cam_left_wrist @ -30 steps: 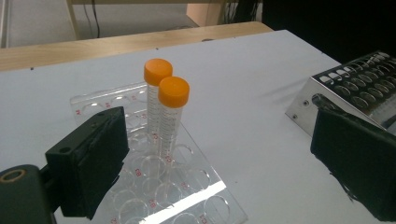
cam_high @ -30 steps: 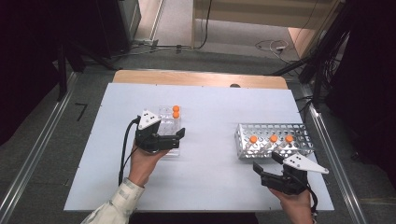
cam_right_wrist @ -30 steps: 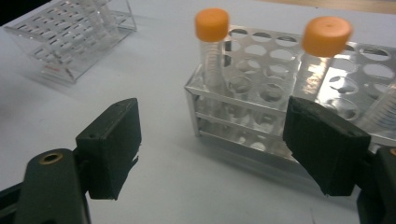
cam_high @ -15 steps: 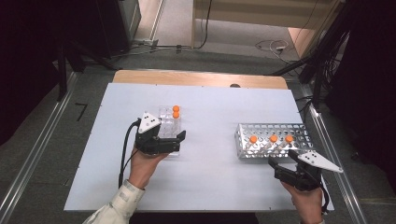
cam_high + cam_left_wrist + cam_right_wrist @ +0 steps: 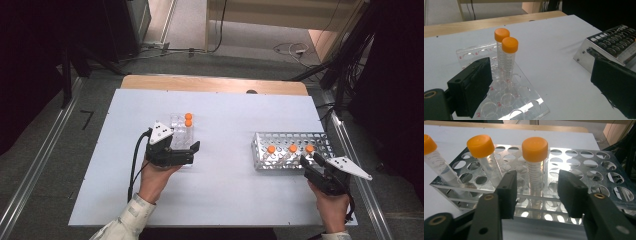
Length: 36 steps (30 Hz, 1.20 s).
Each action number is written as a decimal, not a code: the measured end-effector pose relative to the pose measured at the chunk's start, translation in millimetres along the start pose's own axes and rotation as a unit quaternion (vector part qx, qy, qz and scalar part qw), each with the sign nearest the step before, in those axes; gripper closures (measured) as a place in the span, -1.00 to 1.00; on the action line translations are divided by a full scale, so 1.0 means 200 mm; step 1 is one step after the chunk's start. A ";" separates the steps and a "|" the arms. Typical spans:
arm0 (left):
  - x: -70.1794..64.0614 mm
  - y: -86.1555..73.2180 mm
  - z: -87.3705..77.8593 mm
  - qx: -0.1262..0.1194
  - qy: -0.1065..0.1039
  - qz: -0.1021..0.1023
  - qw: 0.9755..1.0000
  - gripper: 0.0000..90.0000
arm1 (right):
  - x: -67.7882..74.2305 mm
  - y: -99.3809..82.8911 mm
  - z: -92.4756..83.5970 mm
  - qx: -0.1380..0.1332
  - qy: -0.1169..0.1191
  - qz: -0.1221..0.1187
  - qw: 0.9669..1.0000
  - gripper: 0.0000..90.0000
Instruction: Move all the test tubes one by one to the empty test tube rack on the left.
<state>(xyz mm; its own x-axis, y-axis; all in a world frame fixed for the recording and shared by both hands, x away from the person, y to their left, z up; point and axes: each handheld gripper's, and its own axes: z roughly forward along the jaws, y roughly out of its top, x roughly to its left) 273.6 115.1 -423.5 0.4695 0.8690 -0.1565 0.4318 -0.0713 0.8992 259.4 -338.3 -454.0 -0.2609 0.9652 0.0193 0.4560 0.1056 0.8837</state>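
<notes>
A clear plastic rack lies left of centre with two orange-capped tubes upright in its far end. My left gripper hovers open over the rack's near end, its jaws wide apart. At the right stands a metal rack with three orange-capped tubes along its near row. My right gripper sits at that rack's near right corner. Its jaws have just been closing and press on nothing. The rightmost tube stands just beyond the gap.
Everything rests on a white board with a wooden strip along its far edge. The board's right edge runs close beside my right hand. Dark floor, rails and cables surround the table.
My right gripper has moved right and then forward up to the metal rack, and its jaws have narrowed. The left gripper and the clear rack have stayed put.
</notes>
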 end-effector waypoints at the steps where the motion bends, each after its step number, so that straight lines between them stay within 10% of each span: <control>1: 0.00 0.00 0.00 0.000 0.000 0.000 1.000 -0.91 | 0.00 0.00 0.01 0.000 0.000 -0.002 1.000 0.21; 36: 0.00 -0.01 0.01 0.005 -0.004 -0.004 1.000 -0.90 | 0.01 0.05 0.03 -0.023 -0.008 -0.017 1.000 0.60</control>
<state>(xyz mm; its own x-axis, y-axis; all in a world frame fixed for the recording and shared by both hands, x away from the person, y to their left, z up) 274.3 114.3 -426.9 0.4727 0.8653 -0.1667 0.4436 -0.0701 0.8935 268.1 -333.0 -448.4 -0.2623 0.9648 -0.0183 0.4072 0.1279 0.9044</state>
